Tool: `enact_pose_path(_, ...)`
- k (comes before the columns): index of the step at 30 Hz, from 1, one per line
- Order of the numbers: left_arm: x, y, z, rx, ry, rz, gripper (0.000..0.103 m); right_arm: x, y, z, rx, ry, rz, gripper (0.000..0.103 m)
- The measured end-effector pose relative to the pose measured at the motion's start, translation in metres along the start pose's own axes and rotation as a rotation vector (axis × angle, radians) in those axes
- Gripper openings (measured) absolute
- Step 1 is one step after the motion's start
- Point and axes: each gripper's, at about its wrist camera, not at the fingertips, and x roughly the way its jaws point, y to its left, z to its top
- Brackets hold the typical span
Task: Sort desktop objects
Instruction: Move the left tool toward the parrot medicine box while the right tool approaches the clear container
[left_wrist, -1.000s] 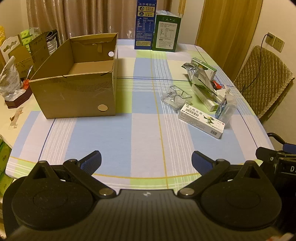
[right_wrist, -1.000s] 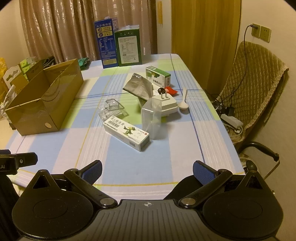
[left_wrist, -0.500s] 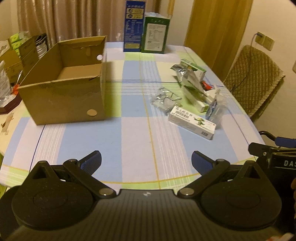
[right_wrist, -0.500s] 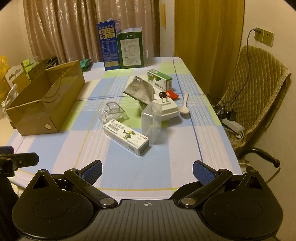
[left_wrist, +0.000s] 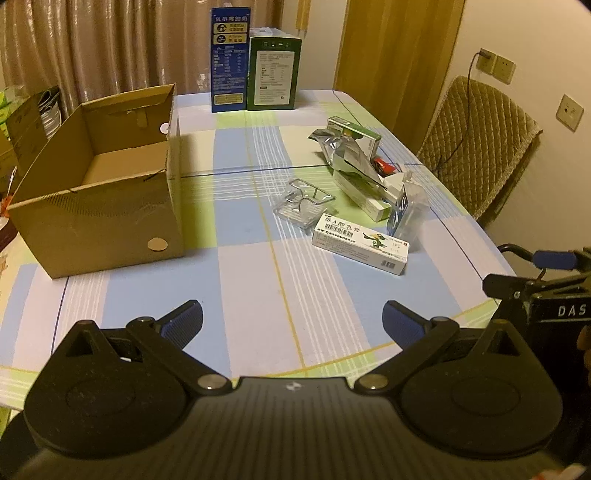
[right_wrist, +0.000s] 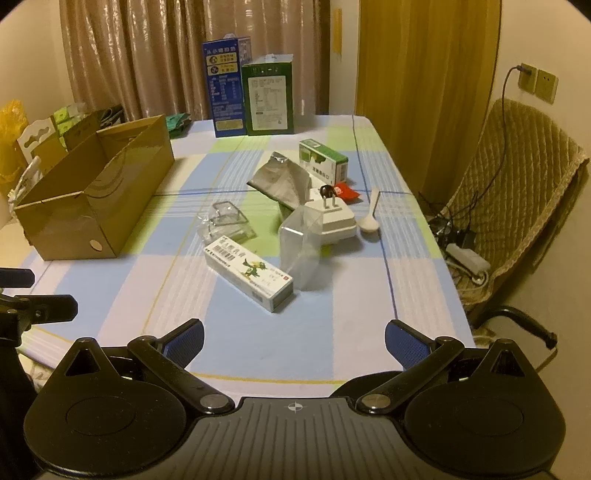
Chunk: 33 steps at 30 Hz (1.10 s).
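Observation:
An open cardboard box stands at the table's left. A heap of small objects lies right of centre: a white medicine carton, a clear plastic holder, a silver foil pouch, a green-white carton, a white plug adapter, a clear bag, a white spoon and a red packet. My left gripper and right gripper are open and empty over the table's near edge.
A blue carton and a green carton stand upright at the table's far edge before curtains. A quilted chair with cables stands at the right. Bags and boxes crowd the far left.
Both grippers have moved forward and a little closer to the table; the objects look larger. Nothing on the table has moved.

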Motion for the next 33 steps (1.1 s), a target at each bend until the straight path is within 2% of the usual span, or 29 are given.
enact_pose_path(3, 0.002, -0.001, 0.001, 0.013, -0.001, 0.01, 0.102, 0.002, -0.002, 0.001, -0.006, -0.001, -0.005, 0.101)
enact_pose_path(8, 0.006, -0.001, 0.003, 0.038, -0.003, -0.025, 0.102, 0.003, -0.01, 0.003, 0.012, -0.011, 0.021, 0.101)
enact_pose_path(13, 0.01, -0.006, 0.007, 0.099, -0.009, -0.051, 0.102, 0.002, -0.011, 0.007, -0.037, -0.027, 0.028, 0.101)
enact_pose_path(15, 0.012, -0.009, 0.009, 0.135, -0.008, -0.069, 0.102, 0.001, -0.014, 0.01, -0.046, -0.06, 0.069, 0.101)
enact_pose_path(17, 0.015, -0.013, 0.012, 0.184, -0.013, -0.099, 0.102, 0.0, -0.018, 0.014, -0.054, -0.077, 0.13, 0.101)
enact_pose_path(22, 0.022, -0.03, 0.017, 0.404, -0.041, -0.135, 0.102, 0.005, -0.022, 0.027, -0.167, -0.088, 0.135, 0.101)
enact_pose_path(25, 0.032, -0.04, 0.021, 0.515, -0.02, -0.15, 0.102, 0.007, -0.028, 0.036, -0.212, -0.103, 0.184, 0.101)
enact_pose_path(28, 0.046, -0.046, 0.026, 0.608, 0.008, -0.181, 0.102, 0.013, -0.032, 0.043, -0.265, -0.101, 0.225, 0.101)
enact_pose_path(33, 0.071, -0.047, 0.037, 0.694, 0.022, -0.217, 0.102, 0.033, -0.035, 0.049, -0.368, -0.072, 0.229, 0.101)
